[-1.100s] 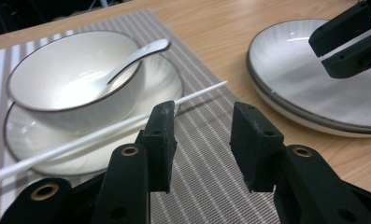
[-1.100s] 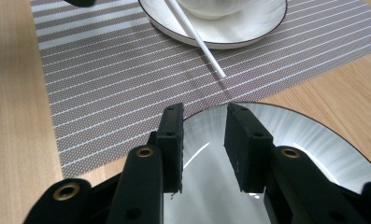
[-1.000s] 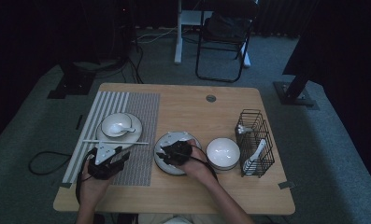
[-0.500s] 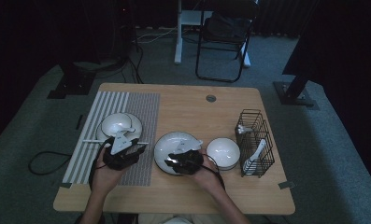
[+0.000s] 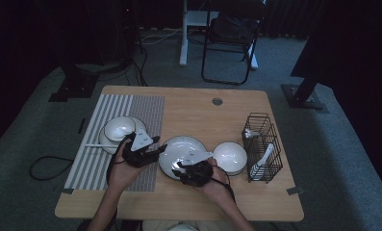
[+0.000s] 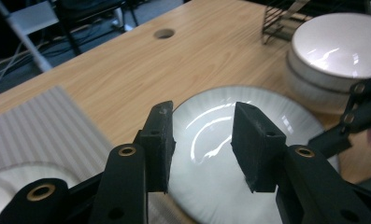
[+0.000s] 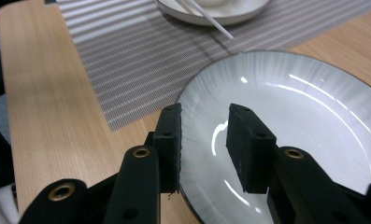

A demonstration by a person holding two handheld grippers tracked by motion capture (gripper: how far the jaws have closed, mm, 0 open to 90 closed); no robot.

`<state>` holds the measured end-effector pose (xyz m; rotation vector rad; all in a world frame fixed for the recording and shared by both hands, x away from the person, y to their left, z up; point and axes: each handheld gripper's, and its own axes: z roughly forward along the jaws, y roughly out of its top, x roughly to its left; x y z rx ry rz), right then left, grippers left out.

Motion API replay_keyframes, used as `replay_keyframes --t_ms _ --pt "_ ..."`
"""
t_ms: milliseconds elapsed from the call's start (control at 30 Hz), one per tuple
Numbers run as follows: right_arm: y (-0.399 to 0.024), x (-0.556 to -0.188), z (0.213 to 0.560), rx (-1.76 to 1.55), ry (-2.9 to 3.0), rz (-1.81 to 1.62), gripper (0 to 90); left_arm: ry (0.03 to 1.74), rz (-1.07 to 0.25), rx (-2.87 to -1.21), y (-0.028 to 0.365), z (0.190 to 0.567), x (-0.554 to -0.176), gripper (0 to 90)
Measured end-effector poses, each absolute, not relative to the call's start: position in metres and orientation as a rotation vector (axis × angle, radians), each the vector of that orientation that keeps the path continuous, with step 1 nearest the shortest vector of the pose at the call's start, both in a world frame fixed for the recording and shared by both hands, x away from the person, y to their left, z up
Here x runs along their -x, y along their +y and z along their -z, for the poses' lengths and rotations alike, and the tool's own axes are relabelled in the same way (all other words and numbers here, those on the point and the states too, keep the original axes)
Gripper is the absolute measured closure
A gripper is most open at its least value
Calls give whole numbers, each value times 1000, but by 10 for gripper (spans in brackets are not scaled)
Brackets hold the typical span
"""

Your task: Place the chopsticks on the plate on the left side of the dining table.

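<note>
The plate is a wide, shallow white dish with fine ribbing round its rim and a glossy centre that catches the light. It lies flat on the wooden tabletop, roughly midway between the left and right edges and closer to the near edge than the far one, just beside the right edge of the striped placemat.

The left gripper sits at the plate's left rim, over the boundary between mat and plate, with the person's left hand wrapped round its body and the forearm coming up from the near edge. In the left gripper view its 2 black jaws stand apart over the plate's surface with nothing between them.

The right gripper is at the plate's near rim, the right hand behind it. In the right gripper view its jaws straddle the rim loosely, 1 outside over the wood and 1 over the plate, and they have just been opening; the pads do not press on the plate.

To the plate's right a white bowl rests on the tabletop, and near the right edge stands a black wire basket. On the placemat, a second bowl sits on a small plate.
</note>
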<state>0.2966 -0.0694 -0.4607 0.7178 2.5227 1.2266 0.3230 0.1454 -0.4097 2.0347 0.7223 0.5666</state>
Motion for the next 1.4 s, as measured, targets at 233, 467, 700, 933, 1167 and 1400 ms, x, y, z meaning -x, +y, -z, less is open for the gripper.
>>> replay_keyframes --t_ms 233,467,700,933,1167,1400 --pt "-78 -289 465 -718 2510 -1203 678 647 -543 -2052 123 399 -332 594" --pt "-91 -286 468 -734 2507 -1250 685 574 -526 -2067 101 388 -338 593" --pt "-99 -283 474 -753 2501 -1248 691 523 -483 -2075 80 381 -350 600" --pt "-110 -280 478 -788 2496 -1234 705 481 -461 -2088 64 375 -358 599" --pt "-113 -274 480 -783 2458 -1192 686 452 -439 -2089 51 368 -364 595" --pt "-117 -272 481 -795 2440 -1201 685 433 -424 -2097 41 364 -369 586"
